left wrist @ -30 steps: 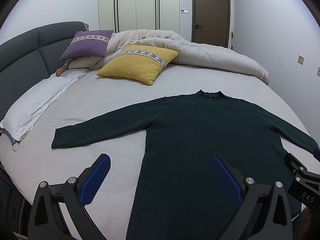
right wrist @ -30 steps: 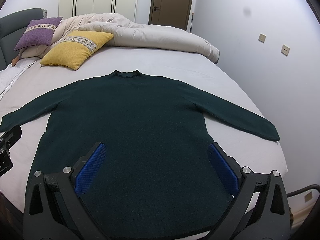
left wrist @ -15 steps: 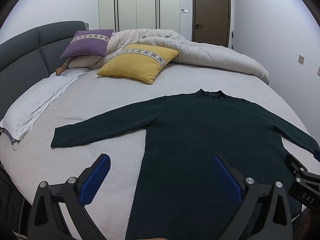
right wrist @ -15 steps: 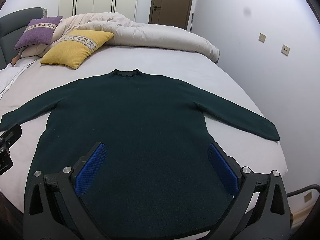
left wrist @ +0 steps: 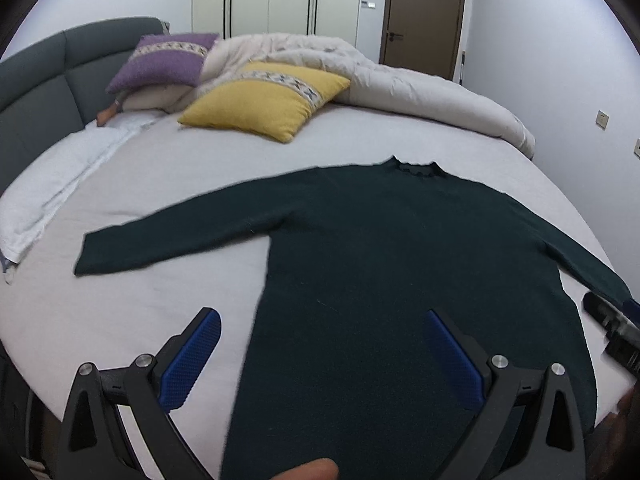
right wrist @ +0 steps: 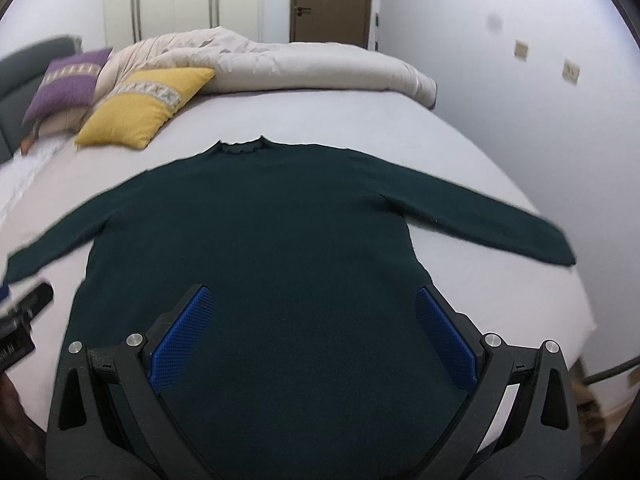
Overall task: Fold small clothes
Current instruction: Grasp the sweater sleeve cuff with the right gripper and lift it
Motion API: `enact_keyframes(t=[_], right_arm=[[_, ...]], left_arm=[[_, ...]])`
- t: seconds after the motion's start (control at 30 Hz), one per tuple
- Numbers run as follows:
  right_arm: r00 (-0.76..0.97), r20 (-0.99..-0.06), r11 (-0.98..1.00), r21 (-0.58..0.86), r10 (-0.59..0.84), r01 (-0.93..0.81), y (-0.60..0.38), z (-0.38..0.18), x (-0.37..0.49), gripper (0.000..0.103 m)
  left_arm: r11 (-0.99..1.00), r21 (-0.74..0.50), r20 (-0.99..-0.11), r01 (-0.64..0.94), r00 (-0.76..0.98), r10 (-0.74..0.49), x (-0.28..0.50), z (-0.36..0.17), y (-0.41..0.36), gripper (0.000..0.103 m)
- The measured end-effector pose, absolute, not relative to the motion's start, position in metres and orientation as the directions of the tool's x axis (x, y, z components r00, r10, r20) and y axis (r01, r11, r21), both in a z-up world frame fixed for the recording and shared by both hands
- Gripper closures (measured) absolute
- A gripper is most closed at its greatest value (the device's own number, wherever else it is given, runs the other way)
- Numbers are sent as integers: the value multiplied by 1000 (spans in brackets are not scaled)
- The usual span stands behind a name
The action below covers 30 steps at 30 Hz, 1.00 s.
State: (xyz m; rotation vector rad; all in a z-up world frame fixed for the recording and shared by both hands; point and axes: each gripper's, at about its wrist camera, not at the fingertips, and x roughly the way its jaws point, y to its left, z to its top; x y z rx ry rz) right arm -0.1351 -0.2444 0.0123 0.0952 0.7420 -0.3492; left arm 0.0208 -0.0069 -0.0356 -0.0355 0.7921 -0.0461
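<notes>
A dark green long-sleeved sweater point(left wrist: 400, 264) lies flat on the bed, neck away from me, both sleeves spread out; it also shows in the right wrist view point(right wrist: 264, 232). My left gripper point(left wrist: 320, 320) is open and empty above the sweater's lower left edge. My right gripper point(right wrist: 314, 298) is open and empty above the sweater's lower body. The right gripper's edge shows at the right of the left wrist view point(left wrist: 612, 328). The left gripper's edge shows at the left of the right wrist view point(right wrist: 24, 316).
The grey bed sheet point(left wrist: 160, 184) lies under the sweater. A yellow pillow point(left wrist: 264, 100), a purple pillow point(left wrist: 164, 64) and a bunched beige duvet point(left wrist: 420, 96) lie at the far side. A grey headboard point(left wrist: 36, 92) is at the left. Walls and a door point(right wrist: 330, 0) stand beyond.
Both grippers have moved forward a little over the sweater, and the views are slightly blurred. The sweater has not moved.
</notes>
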Motion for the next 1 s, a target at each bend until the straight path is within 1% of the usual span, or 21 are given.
enact_keyframes(t=[0.1,0.2,0.27,0.37,0.43,0.47,0.57,0.6,0.7,0.8,0.83,0.87,0.9,0.93,0.97,1.0], right_arm=[[683,-682,918,46,-260,395,-296,10,-131,0],[665,-710,869,157,-230,469,-365,1,-128,0],[658,-718,817,227,-227,530,-422,-9,-130,0],[653,-726,693,356,-217,627,-508,-29,-144,1],[655,-731,582,452,-193,676,-564,-47,-158,7],[655,-733,531,488,-182,693,-586,-56,-164,15],[655,-738,395,559,-164,729,-638,-80,-181,22],[666,-728,363,583,-164,727,-650,-85,-187,27],[721,-677,267,674,-152,689,-679,-97,-194,29],[742,-647,242,702,-175,670,-698,-103,-185,29],[745,-641,239,706,-183,666,-705,-105,-180,33],[750,-635,228,715,-184,661,-718,-105,-175,46],[758,-626,220,725,-183,652,-724,-109,-171,62],[764,-621,214,733,-174,645,-732,-111,-164,72],[752,-638,217,720,-167,659,-740,-113,-155,93],[737,-655,228,702,-166,675,-742,-114,-149,96]], left_arm=[[998,-25,-723,51,689,-53,28,-45,-17,0],[992,-86,-755,92,643,-126,46,-55,-22,0],[990,-109,-765,94,628,-144,57,-60,-26,0],[985,-144,-750,100,638,-175,72,-63,-33,0],[973,-194,-721,127,653,-230,81,-64,-38,0],[964,-221,-722,148,639,-264,87,-66,-42,0],[957,-219,-766,192,574,-290,106,-74,-60,0],[958,-218,-769,188,571,-287,111,-76,-64,0],[950,-253,-767,185,560,-314,124,-81,-71,0],[929,-313,-756,196,541,-369,133,-85,-77,0],[922,-332,-754,197,532,-385,137,-87,-78,0],[917,-349,-752,196,526,-398,138,-89,-78,0],[909,-369,-747,194,520,-415,139,-91,-76,0],[902,-388,-742,191,515,-428,141,-93,-75,2],[896,-404,-741,184,508,-439,143,-94,-73,4],[888,-423,-739,179,499,-453,144,-96,-70,7]])
